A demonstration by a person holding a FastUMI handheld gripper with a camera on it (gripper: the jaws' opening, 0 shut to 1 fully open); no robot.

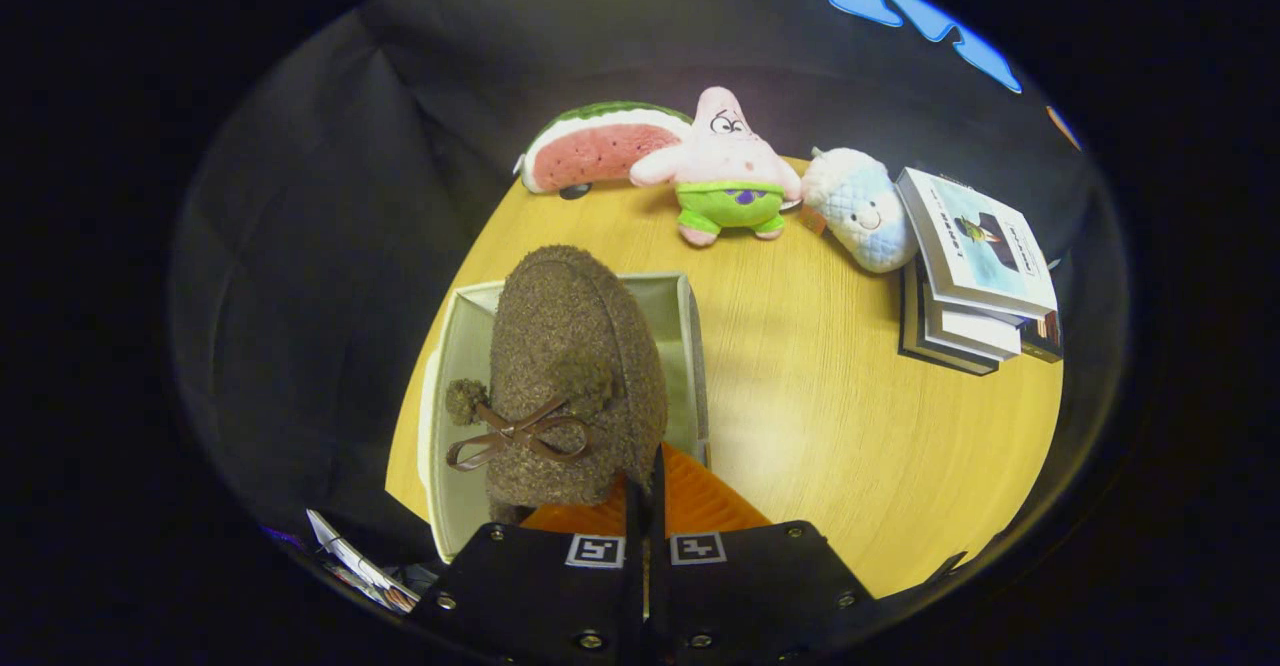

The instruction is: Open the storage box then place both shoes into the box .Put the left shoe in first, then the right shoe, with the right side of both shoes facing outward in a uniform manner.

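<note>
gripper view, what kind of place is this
Likely a staged tabletop booth: a wooden table against black cloth, plush toys, stacked books. The hand-held gripper holds a fuzzy brown shoe over an open storage box.

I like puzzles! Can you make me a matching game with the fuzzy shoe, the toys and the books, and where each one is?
Things:
1. fuzzy brown shoe
2. watermelon toy
3. pink star toy
4. stack of books

Places:
A. between the watermelon toy and the white plush
B. beside the white plush, far from the box
C. held by the gripper over the open storage box
D. at the table's back, beside the pink star

Pairs: 1-C, 2-D, 3-A, 4-B
</note>
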